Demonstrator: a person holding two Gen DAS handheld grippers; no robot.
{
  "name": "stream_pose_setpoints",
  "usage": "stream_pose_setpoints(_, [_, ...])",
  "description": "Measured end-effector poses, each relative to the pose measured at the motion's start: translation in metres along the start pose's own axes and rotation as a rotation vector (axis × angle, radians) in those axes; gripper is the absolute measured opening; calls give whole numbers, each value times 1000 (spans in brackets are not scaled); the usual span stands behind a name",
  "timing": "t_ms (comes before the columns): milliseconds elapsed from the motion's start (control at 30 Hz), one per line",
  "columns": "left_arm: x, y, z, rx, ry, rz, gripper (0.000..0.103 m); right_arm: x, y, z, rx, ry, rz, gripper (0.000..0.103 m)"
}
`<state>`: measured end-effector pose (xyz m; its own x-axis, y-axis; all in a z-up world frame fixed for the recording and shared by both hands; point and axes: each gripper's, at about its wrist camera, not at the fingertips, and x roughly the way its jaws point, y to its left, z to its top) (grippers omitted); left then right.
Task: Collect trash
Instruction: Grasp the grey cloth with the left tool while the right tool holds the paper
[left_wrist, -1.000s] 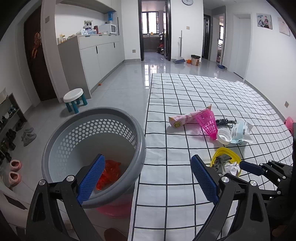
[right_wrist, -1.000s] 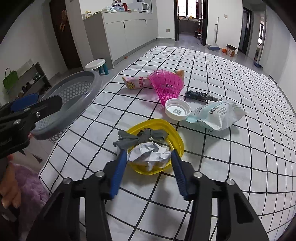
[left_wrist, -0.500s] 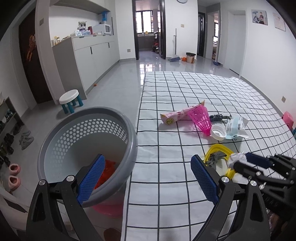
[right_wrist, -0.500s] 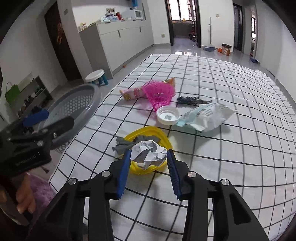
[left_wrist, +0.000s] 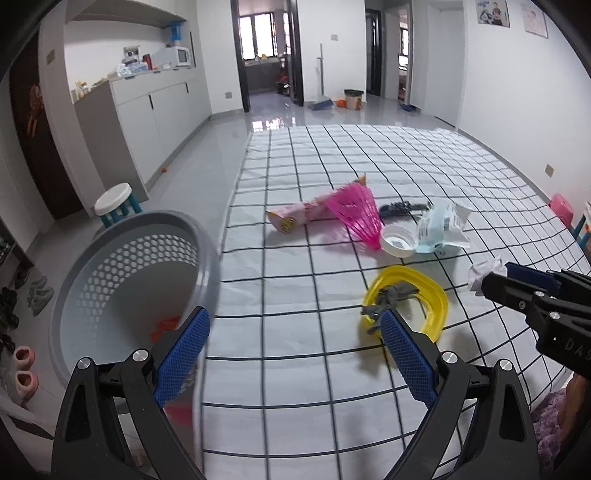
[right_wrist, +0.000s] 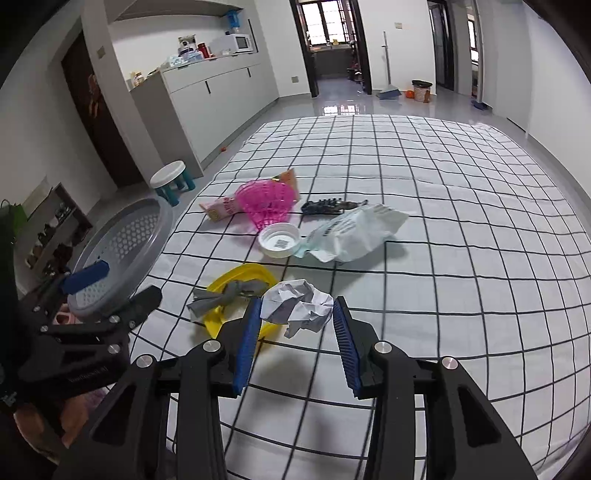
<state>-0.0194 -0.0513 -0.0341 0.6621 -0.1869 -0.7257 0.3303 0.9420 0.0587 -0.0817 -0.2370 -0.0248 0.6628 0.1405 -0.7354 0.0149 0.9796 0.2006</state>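
My right gripper is shut on a crumpled white paper ball and holds it above the checked cloth, right of a yellow lid with a grey rag on it. The ball also shows in the left wrist view. My left gripper is open and empty over the cloth's near edge, beside the grey perforated basket, which holds something orange. Further back lie a pink net cone, a pink wrapper, a white cap, a white pouch and a dark clip.
The checked cloth covers a low wide surface. A small white stool stands on the grey floor behind the basket. Shoes and a rack line the left wall. Grey cabinets stand far left.
My right gripper has closed on the paper ball and lifted it off the yellow lid, moving right. My left gripper has swung right, so the basket sits further left.
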Motion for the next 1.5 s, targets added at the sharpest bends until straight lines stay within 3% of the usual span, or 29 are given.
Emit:
stream_pose_setpoints(633, [29,-28,-2,46,67,-10,87,-14,-16,2,54,-19,31,39])
stream_pose_setpoints(867, [34,-34,-1,61,80,-19,66,-15,-20,2,62,-21,34,39])
stream_pose_setpoints(1167, [33,-40,-2,82,80,-51,23,-14,-21,2,62,-18,38,39])
stream_pose_setpoints(1500, [25,-35,-1,66,60,-76,9,-11,-19,3,57,-12,40,39])
